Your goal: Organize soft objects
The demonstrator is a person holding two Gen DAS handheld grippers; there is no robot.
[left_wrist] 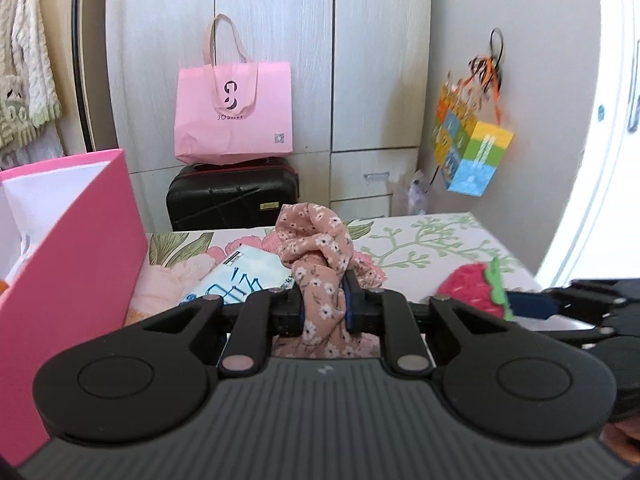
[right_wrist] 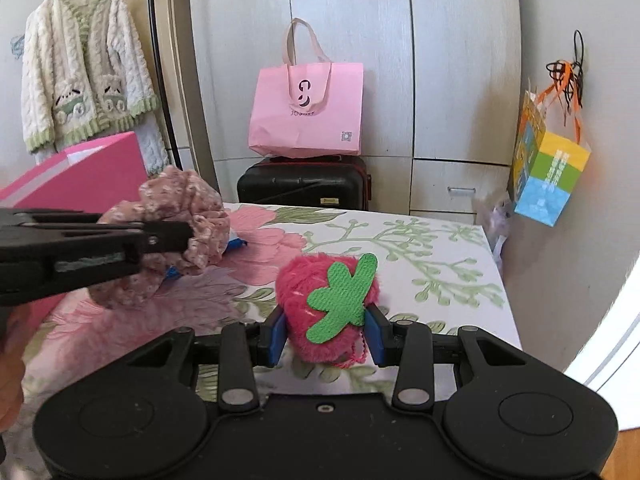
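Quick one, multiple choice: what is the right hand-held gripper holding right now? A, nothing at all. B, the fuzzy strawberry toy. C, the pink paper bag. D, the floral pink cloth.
B: in the right wrist view the right hand-held gripper has its blue pads pressed on either side of the fuzzy strawberry toy, while the floral cloth is in the left hand-held gripper.

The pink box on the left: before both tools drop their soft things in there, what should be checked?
1. Left tool pinching floral cloth: ok.
2. Right tool clamping plush strawberry: ok.
3. Pink box open on top: ok.
4. Room left inside box: cannot tell, its inside is mostly hidden.
5. Blue packet on the bed clear of the cloth: cannot tell.
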